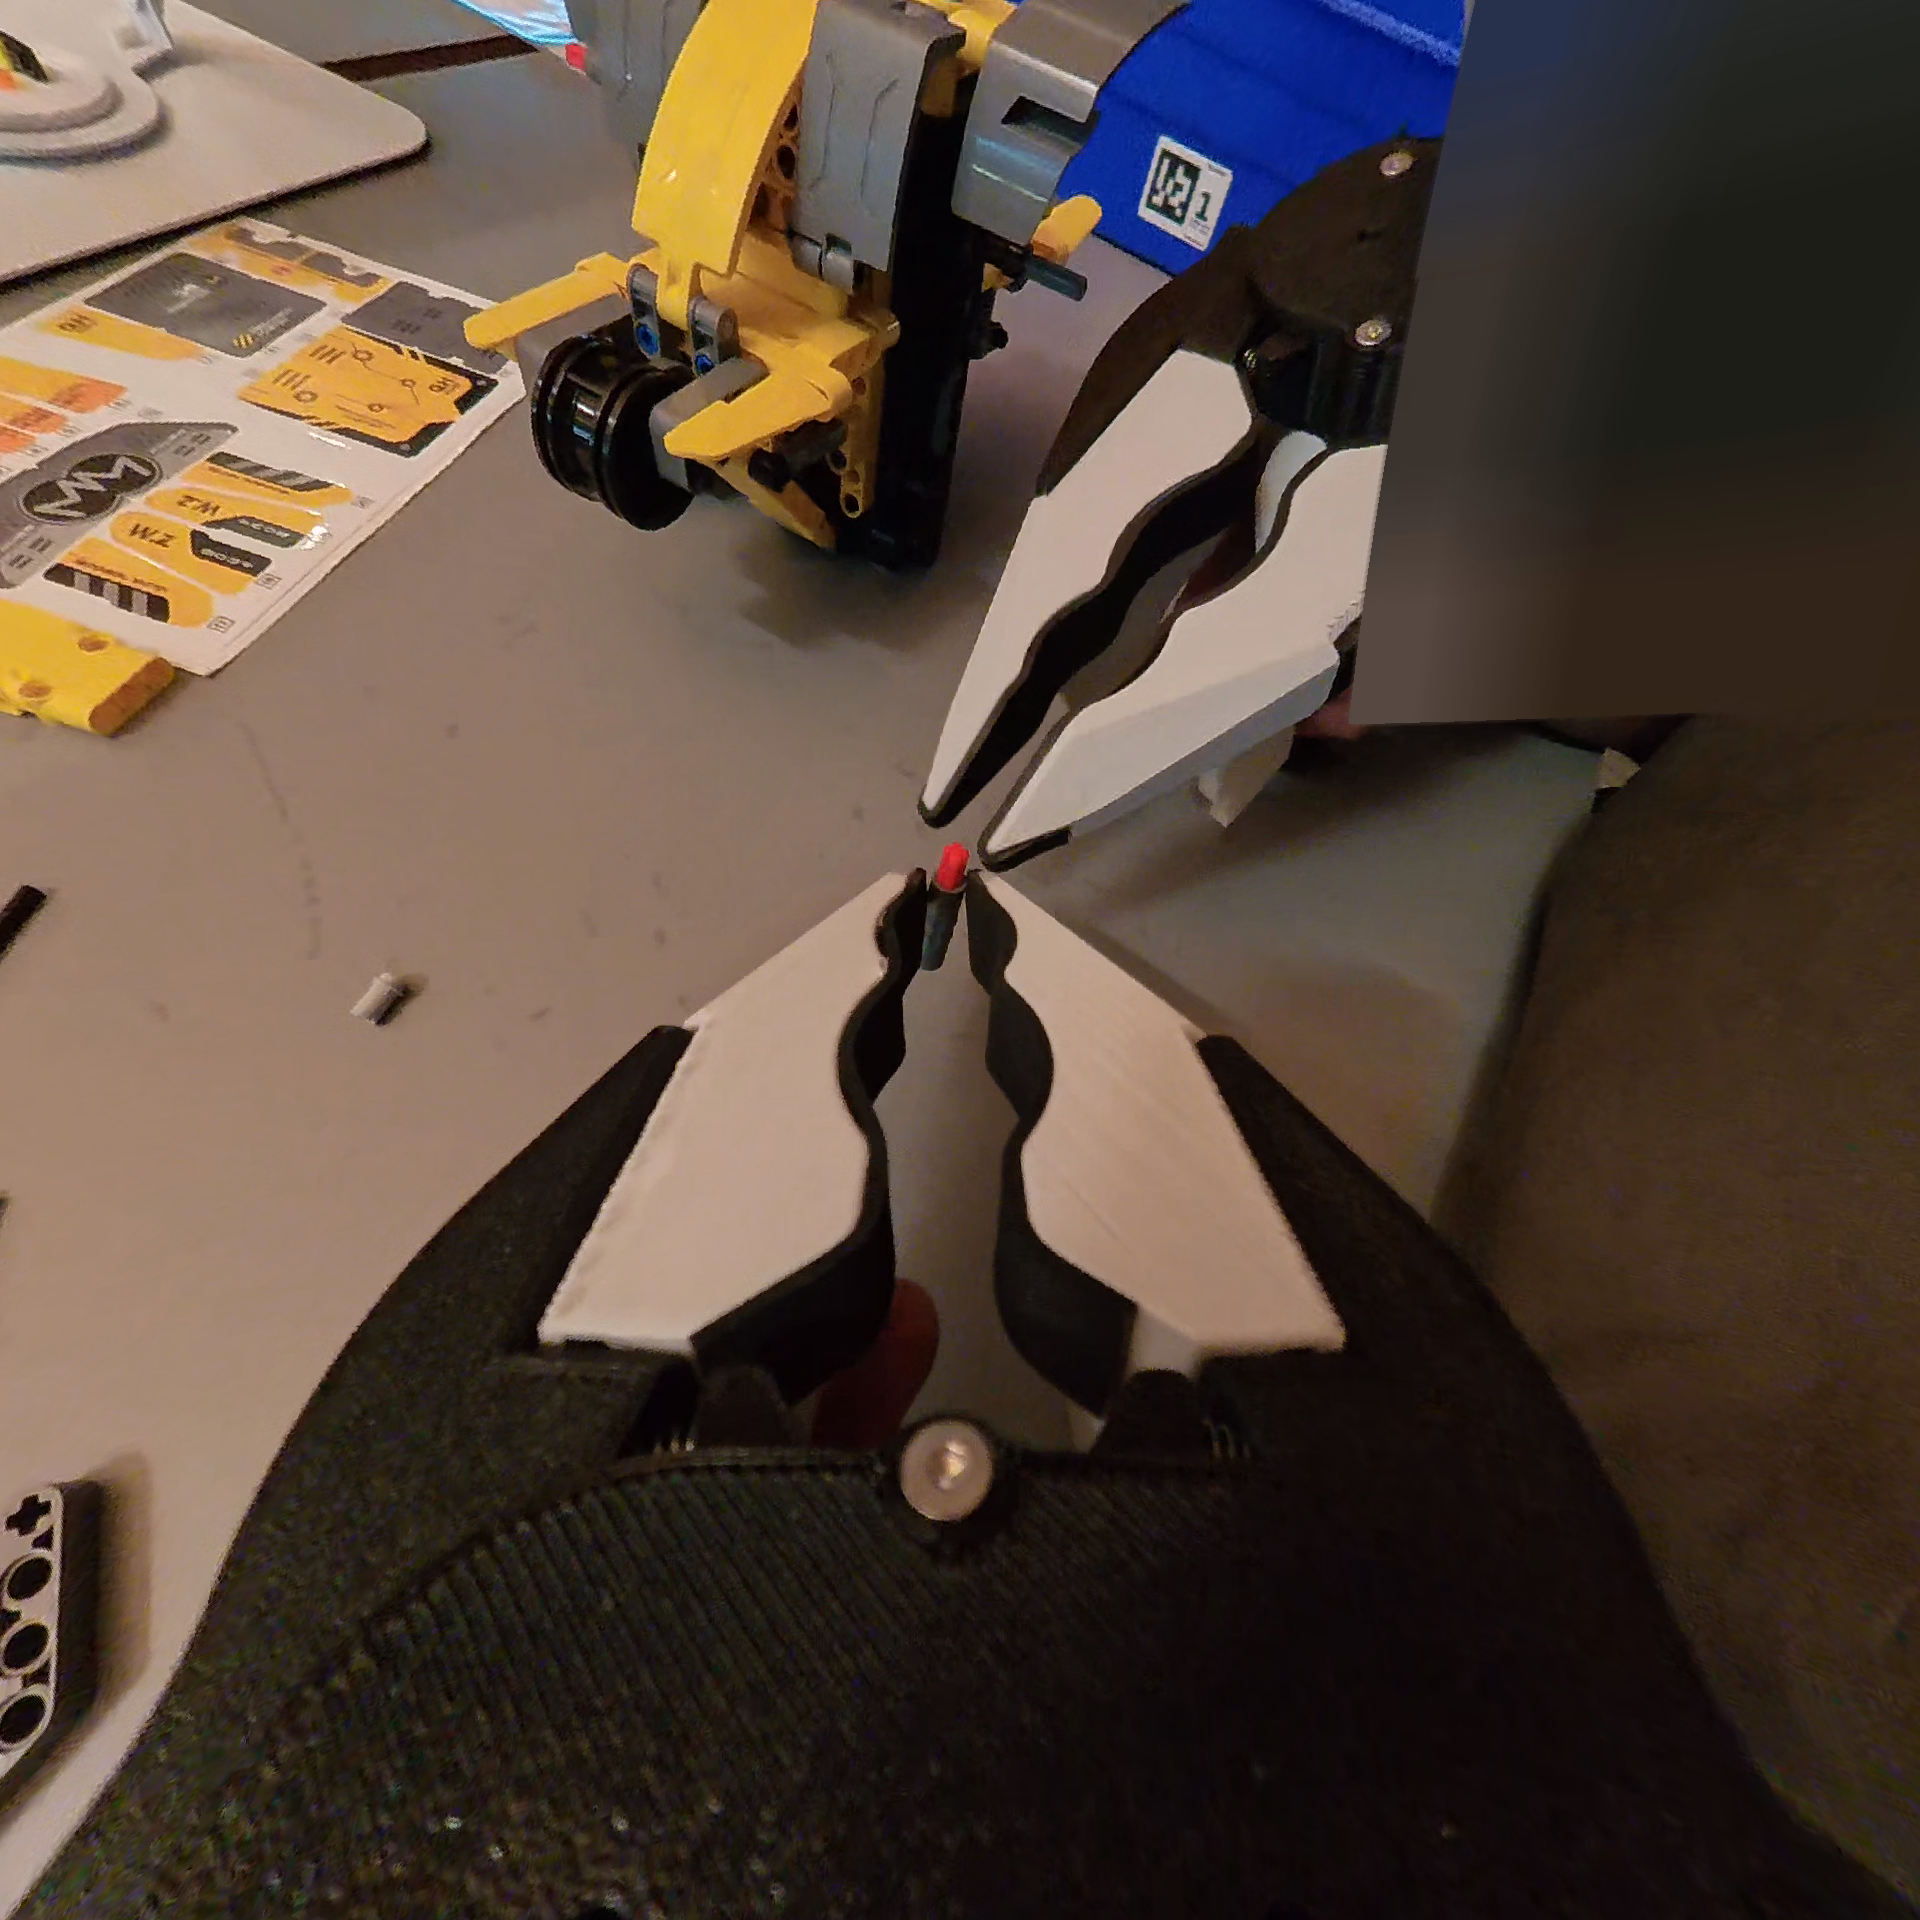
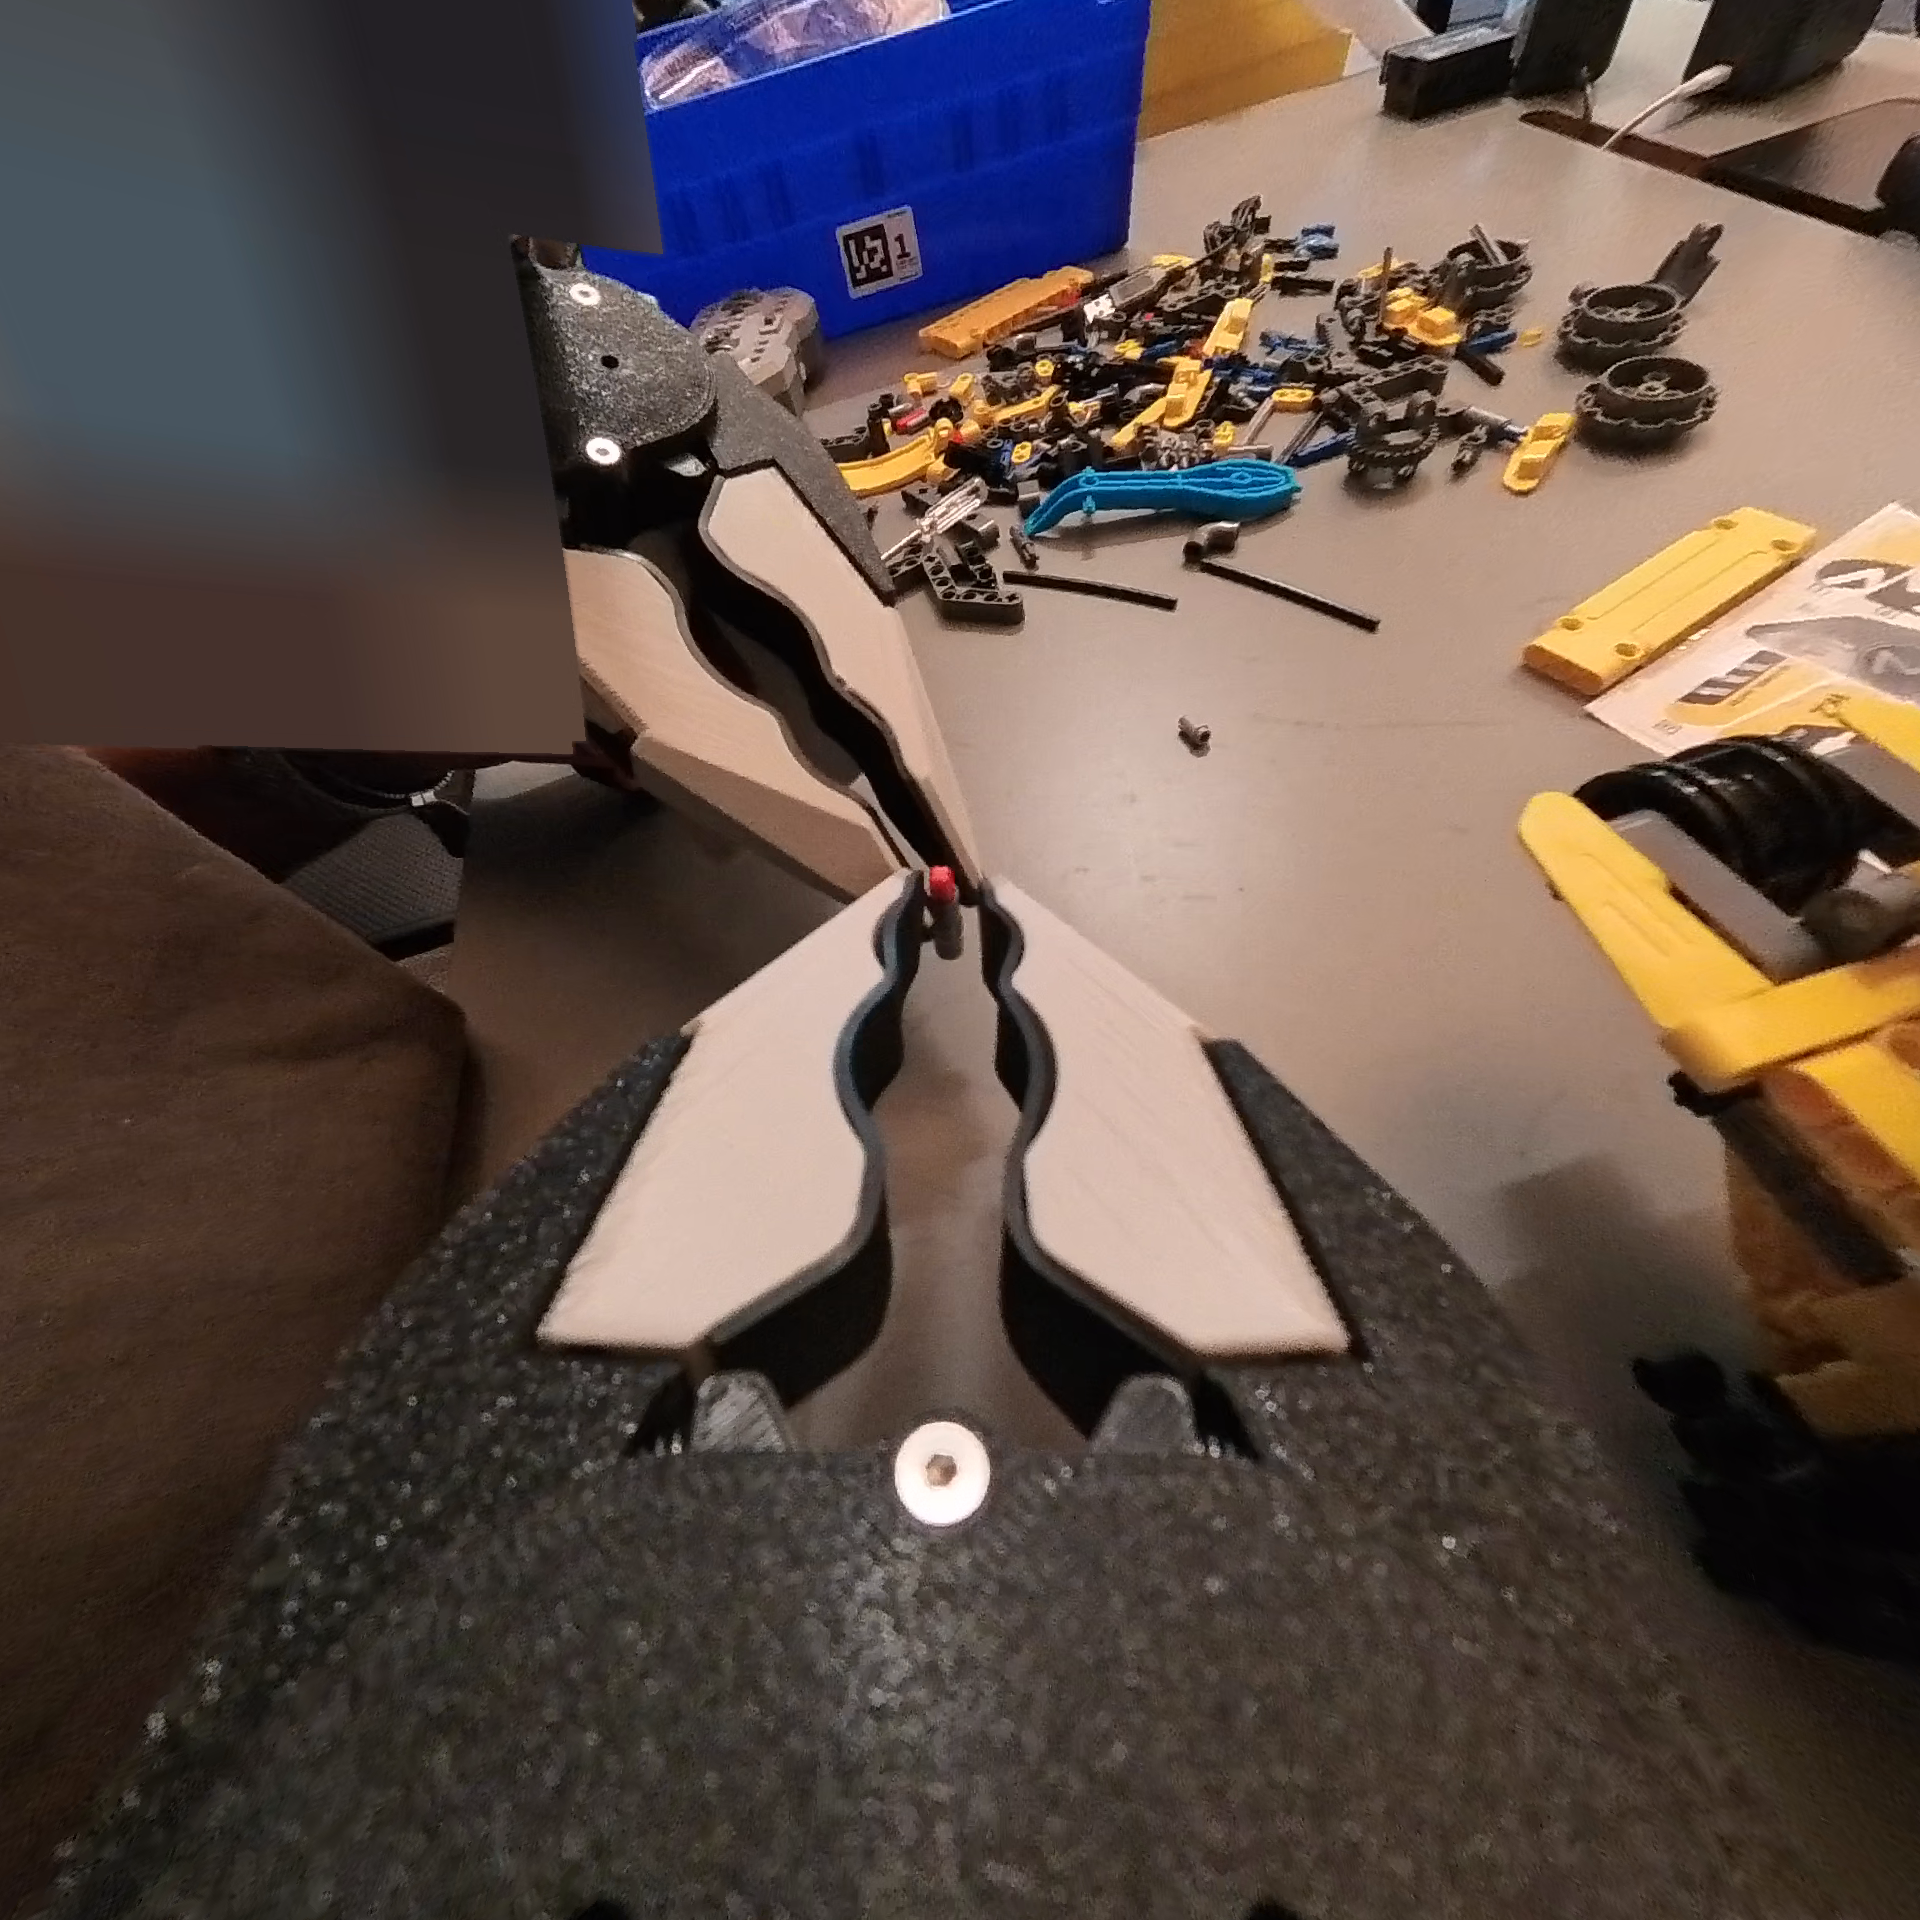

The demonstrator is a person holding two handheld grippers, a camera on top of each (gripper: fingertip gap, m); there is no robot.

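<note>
Risk, as a judgement: grey table [image 1: 623, 727] edge sits just right of the grip, so a dropped part could roll off; cause would be thin tip contact or a knock from the other tool. Blue plastic bin [image 2: 883, 135] far. Yellow-and-black brick-built vehicle model [image 1: 790, 343] stands far left of the grippers, well apart. Printed sticker sheet [image 1: 208, 436] at left. Pile of loose yellow, black and blue bricks [image 2: 1195, 416] beyond.

Left gripper [image 1: 948, 894] is pinched nearly closed on a small dark connector pin with red end [image 1: 943, 920], held at the very tips, above the table. Right gripper [image 1: 961, 836] has its jaws a slit apart, empty, just beside the red end; contact unclear.
</note>
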